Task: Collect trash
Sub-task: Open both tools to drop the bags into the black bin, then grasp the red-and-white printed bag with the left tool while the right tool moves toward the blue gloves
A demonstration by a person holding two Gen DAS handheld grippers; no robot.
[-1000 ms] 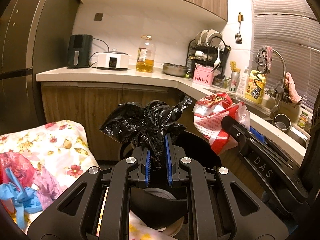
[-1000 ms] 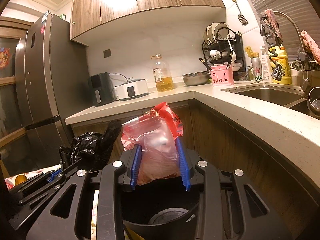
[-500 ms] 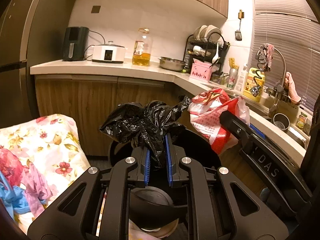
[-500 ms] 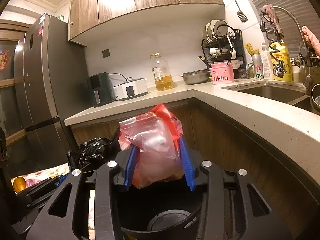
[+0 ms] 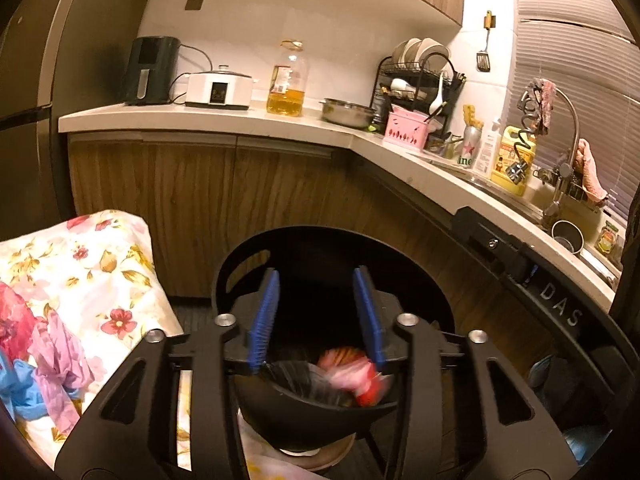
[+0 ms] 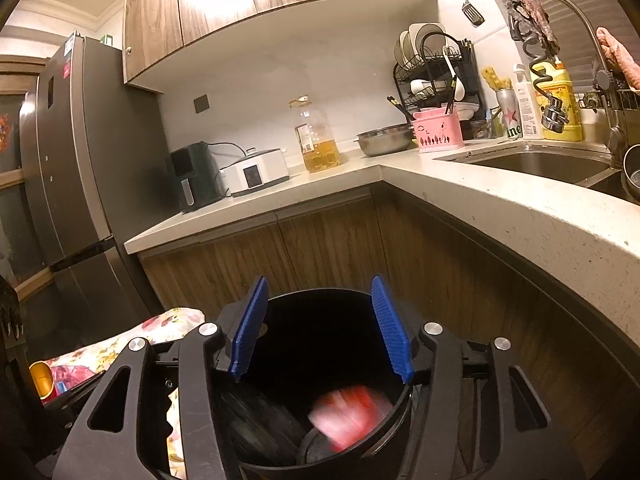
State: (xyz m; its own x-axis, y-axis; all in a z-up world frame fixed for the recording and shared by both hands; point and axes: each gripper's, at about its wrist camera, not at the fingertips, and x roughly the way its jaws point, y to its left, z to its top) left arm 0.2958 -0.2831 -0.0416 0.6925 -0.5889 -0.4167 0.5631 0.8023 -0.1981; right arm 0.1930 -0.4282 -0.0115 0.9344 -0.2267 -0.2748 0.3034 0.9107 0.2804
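My left gripper (image 5: 316, 316) has its blue pads spread wide apart with nothing between them. My right gripper (image 6: 320, 328) is spread wide too, and it holds nothing. Both of them hang right over the round black trash bin (image 5: 256, 248), which sits on the floor by the wooden cupboards (image 6: 332, 248). Down inside the bin I see the red and pink bag (image 6: 348, 412), all blurry. In my left view that same bag (image 5: 356, 376) lies low in the bin, next to the crinkly black bag (image 5: 296, 376). In my right view the black bag (image 6: 256, 416) sits to the left of the red one. A flowery cloth (image 5: 80, 276) lies just beside the bin on the left. On it sit more bits of trash, a purple scrap (image 5: 60, 364) and a blue scrap (image 5: 16, 388), close together. Up on the counter (image 6: 520, 216) I can see a bottle of yellow oil (image 6: 318, 140), a white cooker (image 6: 256, 172) and a metal bowl (image 6: 384, 142). The sink (image 6: 536, 164) is off to the right, with a yellow soap bottle (image 6: 560, 100) behind it.
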